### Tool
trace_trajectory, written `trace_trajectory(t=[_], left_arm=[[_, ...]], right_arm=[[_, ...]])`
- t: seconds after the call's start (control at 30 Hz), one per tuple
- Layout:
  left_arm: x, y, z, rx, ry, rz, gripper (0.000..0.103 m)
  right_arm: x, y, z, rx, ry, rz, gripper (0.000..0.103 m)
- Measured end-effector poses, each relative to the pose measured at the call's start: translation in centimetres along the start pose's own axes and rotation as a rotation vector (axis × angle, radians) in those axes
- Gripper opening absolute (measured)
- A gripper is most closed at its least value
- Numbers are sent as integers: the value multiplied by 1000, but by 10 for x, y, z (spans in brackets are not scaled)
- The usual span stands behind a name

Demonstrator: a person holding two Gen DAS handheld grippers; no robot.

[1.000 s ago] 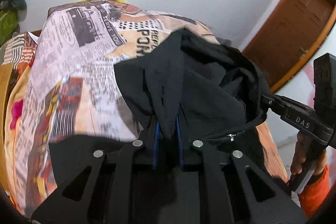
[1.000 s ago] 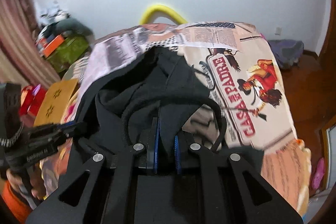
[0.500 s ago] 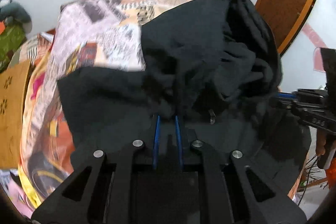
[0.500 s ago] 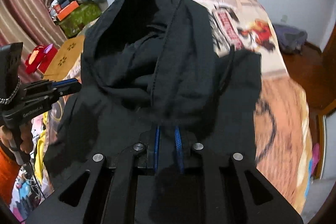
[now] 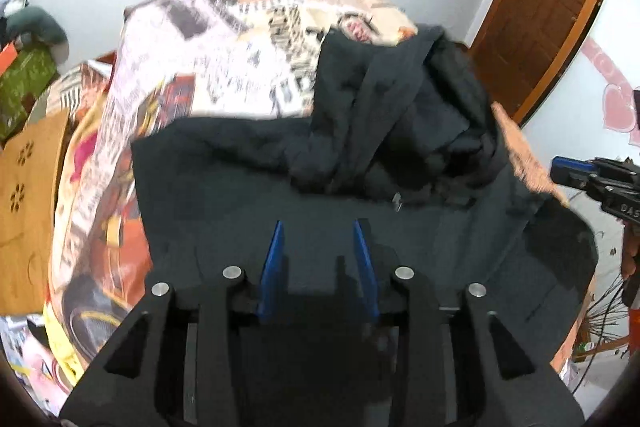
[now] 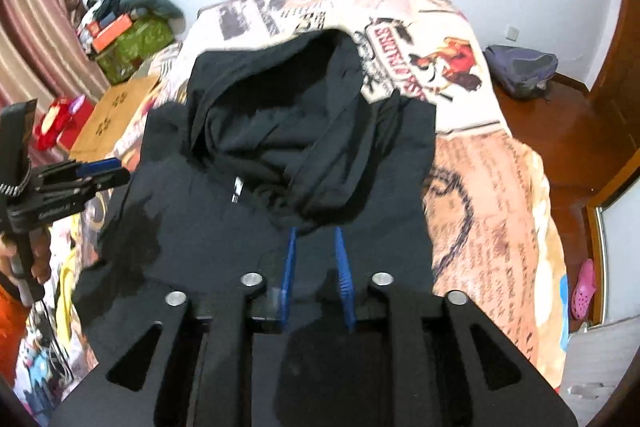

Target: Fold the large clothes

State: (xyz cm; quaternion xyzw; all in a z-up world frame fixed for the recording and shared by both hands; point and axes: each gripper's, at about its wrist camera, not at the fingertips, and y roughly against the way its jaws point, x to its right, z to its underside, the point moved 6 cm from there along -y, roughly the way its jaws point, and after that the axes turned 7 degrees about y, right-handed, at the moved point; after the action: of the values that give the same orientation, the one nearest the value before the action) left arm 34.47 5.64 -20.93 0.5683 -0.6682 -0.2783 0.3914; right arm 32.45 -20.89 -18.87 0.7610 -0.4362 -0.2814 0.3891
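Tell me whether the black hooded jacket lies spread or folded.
Partly spread: the black hooded jacket lies flat on the printed bedspread, its hood still bunched.

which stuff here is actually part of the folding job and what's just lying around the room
Part of the job:
black hoodie
bed with printed cover under it
left gripper, open
right gripper, open

Just lying about:
green box
backpack on the floor
pink shoe
red toy

White letters "DAS" stand on the body of the right tongs, cut off by the picture's edge. The bedspread carries large red lettering beside a printed figure, seen upside down and too blurred to read.
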Motion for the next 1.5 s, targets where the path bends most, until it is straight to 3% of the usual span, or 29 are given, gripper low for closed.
trace_trajectory(t=[0.1, 0.23, 0.47, 0.63, 0.77, 0.87, 0.97, 1.03, 1.07, 1.1, 1.3, 1.5], left_arm=[[10, 1, -22, 38, -6, 20, 38], [28, -6, -52, 74, -22, 39, 52], [56, -46, -89, 42, -52, 85, 52], [69, -77, -104, 56, -131, 16, 58], [61, -104, -102, 19, -111, 1, 58], [50, -117, -100, -17, -69, 22, 58], [35, -127, -96, -35, -24, 24, 58], [31, -129, -96, -37, 1, 39, 46], [30, -127, -95, -42, 13, 68, 32], [30, -123, -93, -40, 28, 87, 29], [31, -79, -80, 0, 44, 119, 23], [25, -35, -44, -19, 33, 140, 25]], right_arm=[[9, 0, -8, 50, -38, 2, 45], [19, -14, -28, 61, -96, -35, 46], [36, -47, -53, 39, -137, -50, 46], [42, -74, -60, 4, -162, -87, 46], [47, -94, -61, 2, -220, -133, 46], [51, -107, -61, -13, -270, -152, 41], [47, -114, -62, -37, -264, -160, 19], [41, -111, -65, -29, -236, -163, 15], [40, -109, -67, -15, -219, -153, 13], [36, -103, -70, 8, -197, -143, 11], [3, -47, -74, 109, -96, -157, 7], [-29, -4, -59, 123, -12, -196, 7]])
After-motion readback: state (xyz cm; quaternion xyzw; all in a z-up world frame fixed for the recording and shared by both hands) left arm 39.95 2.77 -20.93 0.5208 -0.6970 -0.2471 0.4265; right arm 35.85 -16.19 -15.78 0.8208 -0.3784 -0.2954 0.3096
